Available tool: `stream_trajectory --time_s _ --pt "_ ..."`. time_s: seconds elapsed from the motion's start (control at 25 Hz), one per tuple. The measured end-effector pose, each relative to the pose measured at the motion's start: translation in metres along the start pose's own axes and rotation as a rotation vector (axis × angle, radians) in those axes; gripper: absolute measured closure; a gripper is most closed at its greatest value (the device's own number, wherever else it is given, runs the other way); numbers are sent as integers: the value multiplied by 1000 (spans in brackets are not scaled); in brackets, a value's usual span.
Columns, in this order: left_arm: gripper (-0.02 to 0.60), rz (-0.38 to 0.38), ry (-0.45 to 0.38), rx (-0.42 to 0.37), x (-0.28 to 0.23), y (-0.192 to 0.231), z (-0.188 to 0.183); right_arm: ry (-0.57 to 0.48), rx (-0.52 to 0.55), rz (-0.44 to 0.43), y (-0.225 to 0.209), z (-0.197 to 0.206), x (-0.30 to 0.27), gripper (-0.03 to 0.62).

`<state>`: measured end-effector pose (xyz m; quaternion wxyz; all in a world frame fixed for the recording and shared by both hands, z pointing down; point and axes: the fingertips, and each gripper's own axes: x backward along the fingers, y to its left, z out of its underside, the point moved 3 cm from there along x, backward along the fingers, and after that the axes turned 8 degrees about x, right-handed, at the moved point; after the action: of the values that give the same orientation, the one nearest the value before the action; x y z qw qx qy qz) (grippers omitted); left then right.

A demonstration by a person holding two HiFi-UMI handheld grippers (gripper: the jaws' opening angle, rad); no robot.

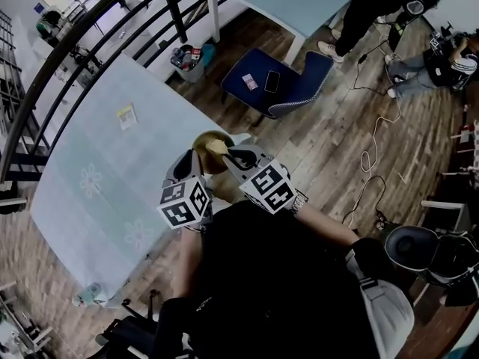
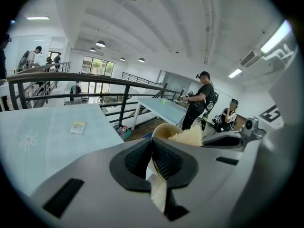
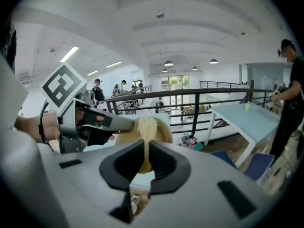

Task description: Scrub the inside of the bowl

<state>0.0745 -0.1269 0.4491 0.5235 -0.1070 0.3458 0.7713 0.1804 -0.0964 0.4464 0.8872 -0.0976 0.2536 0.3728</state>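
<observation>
Left tongs (image 2: 152,152) were only pinching the bowl (image 2: 162,130) by its rim while the right tongs (image 3: 144,156) clamped the scrubber (image 3: 146,126), so hard scrubbing could've twisted it loose.

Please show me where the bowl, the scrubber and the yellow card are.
bowl (image 2: 162,129): left gripper view, on its rim above the jaws.
scrubber (image 3: 147,127): right gripper view, on the pale fibres above the jaws.
card (image 1: 126,116): head view, on its middle.

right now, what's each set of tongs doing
Left tongs: closed on the rim of the bowl.
Right tongs: closed on the pale scrubber.
</observation>
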Motion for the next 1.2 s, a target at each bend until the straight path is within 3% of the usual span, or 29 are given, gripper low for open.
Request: stream_trajectory --time_s 0.4,0.92,1.04,1.2 --pt "560 -63 -43 46 0 -58 39 -60 -155 -100 -12 34 50 556" --pt "560 -199 -99 133 30 -50 61 -86 -505 -356 0 32 59 556" --pt "560 -235 -112 137 36 -44 63 -95 -456 -366 1 26 60 556" --pt "560 -249 -120 155 43 -39 68 -89 -284 -329 6 21 56 556"
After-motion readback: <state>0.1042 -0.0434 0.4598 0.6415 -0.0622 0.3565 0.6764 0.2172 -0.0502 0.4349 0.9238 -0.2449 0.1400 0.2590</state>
